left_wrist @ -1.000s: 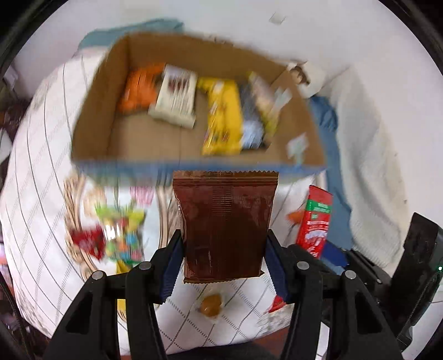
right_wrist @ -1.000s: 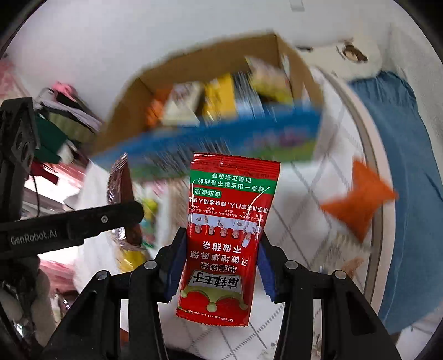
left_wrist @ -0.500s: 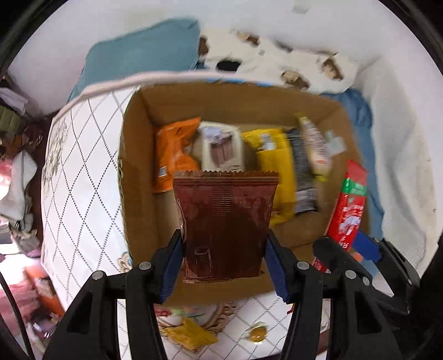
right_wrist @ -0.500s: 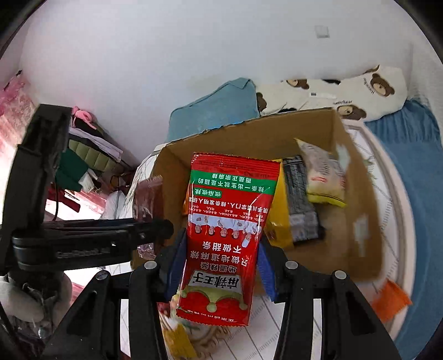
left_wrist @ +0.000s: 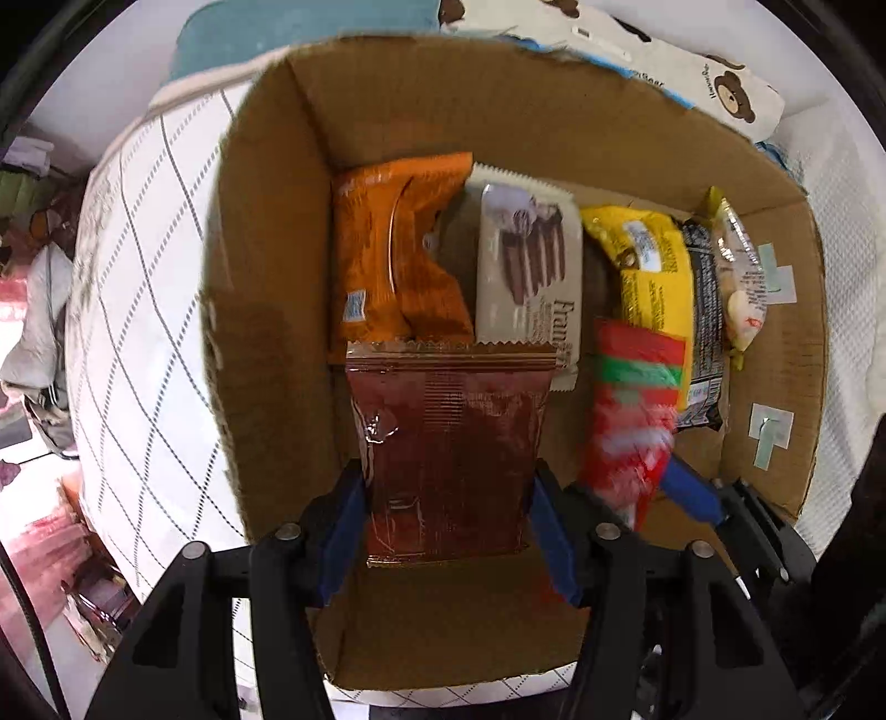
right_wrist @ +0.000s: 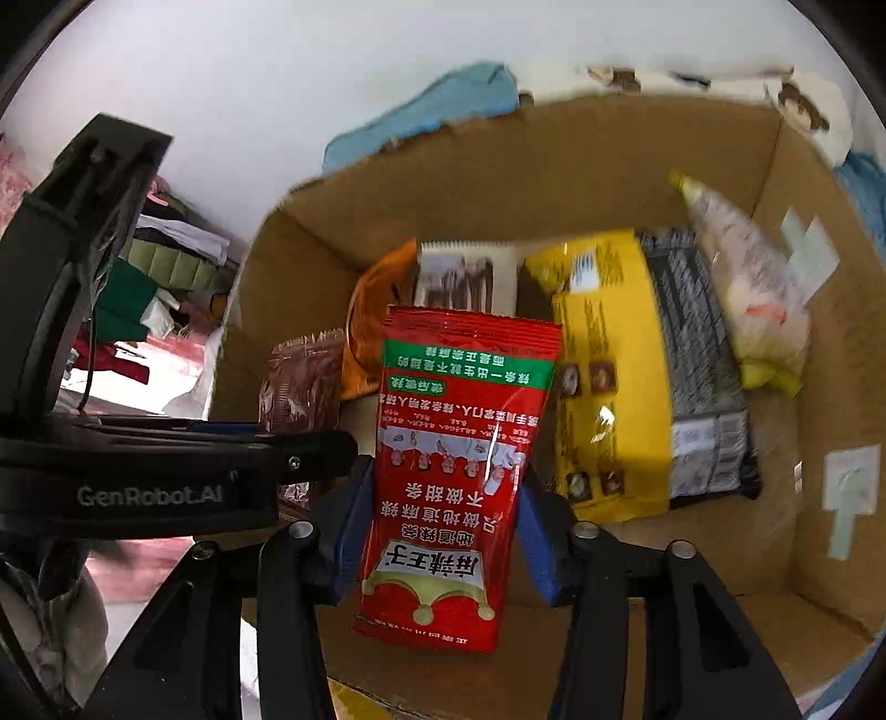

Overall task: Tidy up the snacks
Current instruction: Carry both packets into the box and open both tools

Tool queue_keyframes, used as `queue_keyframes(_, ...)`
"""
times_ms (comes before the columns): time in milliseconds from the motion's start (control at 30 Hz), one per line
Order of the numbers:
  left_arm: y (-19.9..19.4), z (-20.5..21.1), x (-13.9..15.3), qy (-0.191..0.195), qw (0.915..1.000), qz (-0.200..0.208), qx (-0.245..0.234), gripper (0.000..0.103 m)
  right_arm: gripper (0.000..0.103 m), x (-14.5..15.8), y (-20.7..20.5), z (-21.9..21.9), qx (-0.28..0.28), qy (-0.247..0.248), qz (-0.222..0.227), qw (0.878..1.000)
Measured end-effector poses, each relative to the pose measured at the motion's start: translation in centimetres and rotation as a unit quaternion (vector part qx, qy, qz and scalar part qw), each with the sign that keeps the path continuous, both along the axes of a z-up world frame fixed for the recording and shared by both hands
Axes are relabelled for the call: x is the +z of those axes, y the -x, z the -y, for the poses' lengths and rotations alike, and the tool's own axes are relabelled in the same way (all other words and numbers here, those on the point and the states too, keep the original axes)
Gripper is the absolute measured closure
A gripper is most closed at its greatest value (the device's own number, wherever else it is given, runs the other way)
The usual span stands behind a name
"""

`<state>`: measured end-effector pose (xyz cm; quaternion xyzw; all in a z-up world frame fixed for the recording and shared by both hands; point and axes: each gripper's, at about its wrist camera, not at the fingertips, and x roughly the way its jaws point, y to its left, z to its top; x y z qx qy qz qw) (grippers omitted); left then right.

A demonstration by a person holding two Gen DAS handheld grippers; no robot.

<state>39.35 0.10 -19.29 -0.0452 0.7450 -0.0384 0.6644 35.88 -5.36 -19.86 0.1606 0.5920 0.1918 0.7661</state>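
Note:
My left gripper [left_wrist: 446, 529] is shut on a brown snack packet [left_wrist: 448, 454] and holds it over the near left part of the open cardboard box [left_wrist: 266, 343]. My right gripper [right_wrist: 440, 537] is shut on a red snack packet [right_wrist: 454, 471] with a green band, held inside the box just right of the left gripper [right_wrist: 310, 443]. The red packet [left_wrist: 631, 421] shows blurred in the left wrist view. In the box lie an orange packet [left_wrist: 393, 249], a white wafer packet [left_wrist: 526, 266], a yellow packet [left_wrist: 648, 277], a dark packet [left_wrist: 703, 310] and a pale packet [left_wrist: 742, 282].
The box stands on a white quilted cloth with a diamond pattern [left_wrist: 138, 277]. A teal cushion [left_wrist: 310, 27] and a bear-print pillow [left_wrist: 720, 83] lie behind it. Clothes are piled at the far left [right_wrist: 160, 266]. The near right box floor [right_wrist: 720, 554] is bare cardboard.
Both grippers have moved forward and down from in front of the box to inside it, each keeping its packet. The box contents now fill both views.

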Motion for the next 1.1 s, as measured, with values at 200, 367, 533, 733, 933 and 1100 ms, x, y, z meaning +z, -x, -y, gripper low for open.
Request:
queue_keyframes(200, 0.2, -0.9, -0.3, 0.019, 0.9993, 0.008, 0.031, 0.019, 0.006, -1.8, -0.3, -0.2, 0.016, 0.042, -0.036, 0.998)
queue_keyframes(367, 0.5, -1.3, 0.3, 0.016, 0.9989, 0.020, 0.038, 0.019, 0.005, -1.7, 0.0, 0.4, 0.016, 0.064, -0.036, 0.997)
queue_keyframes(533, 1.5, -1.0, 1.0, 0.013, 0.9981, 0.043, 0.042, 0.019, 0.005, -1.0, 0.3, 1.9, 0.003, 0.091, -0.024, 0.996)
queue_keyframes(733, 3.4, -0.1, 2.2, 0.004, 0.9950, 0.094, 0.035, 0.019, 0.005, 0.0, 1.4, 4.4, -0.007, 0.119, -0.007, 0.993)
queue_keyframes(933, 6.0, 0.7, 4.3, -0.008, 0.9873, 0.156, 0.026, 0.019, 0.005, 1.8, 3.1, 6.8, -0.017, 0.144, 0.025, 0.989)
queue_keyframes(1100, 8.6, 1.1, 6.3, -0.010, 0.9783, 0.205, 0.027, 0.019, 0.005, 4.1, 5.0, 8.0, -0.024, 0.154, 0.058, 0.986)
